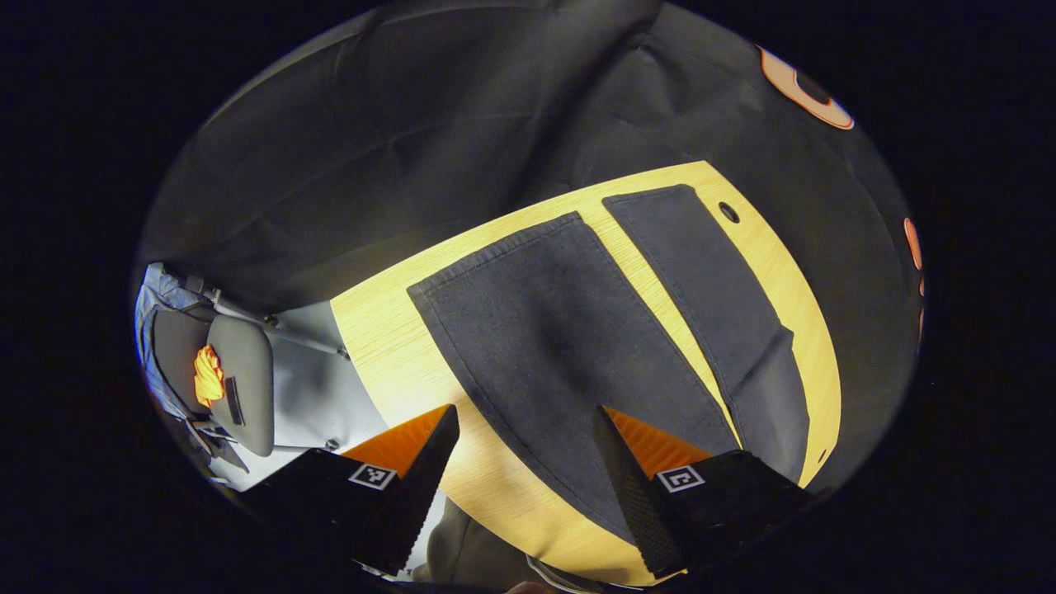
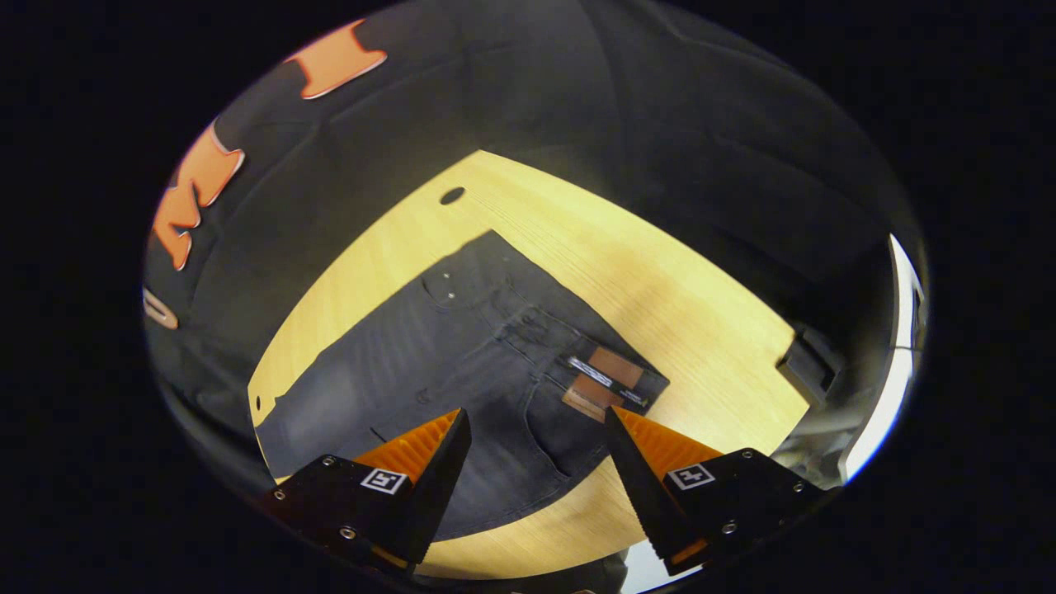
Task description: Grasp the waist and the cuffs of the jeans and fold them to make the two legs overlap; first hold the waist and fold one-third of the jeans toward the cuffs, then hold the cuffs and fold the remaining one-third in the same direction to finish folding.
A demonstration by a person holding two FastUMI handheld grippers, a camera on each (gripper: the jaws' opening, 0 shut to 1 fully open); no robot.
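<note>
Dark grey jeans lie flat on a light wooden table. In the left gripper view the two legs (image 1: 561,346) spread apart, with the near leg's cuff (image 1: 495,247) and the far leg's cuff (image 1: 652,196) toward the wall. My left gripper (image 1: 528,421) hovers open above the near leg. In the right gripper view the waist (image 2: 536,330) with a brown label patch (image 2: 606,379) lies in the middle of the table. My right gripper (image 2: 536,425) hangs open above the hip area, touching nothing.
The wooden table (image 2: 660,289) has a cable hole (image 2: 452,195) near the wall, also seen as the cable hole (image 1: 729,212). A grey chair (image 1: 235,379) with an orange thing on it stands beyond the table's end. A dark box (image 2: 808,359) sits off the table's corner.
</note>
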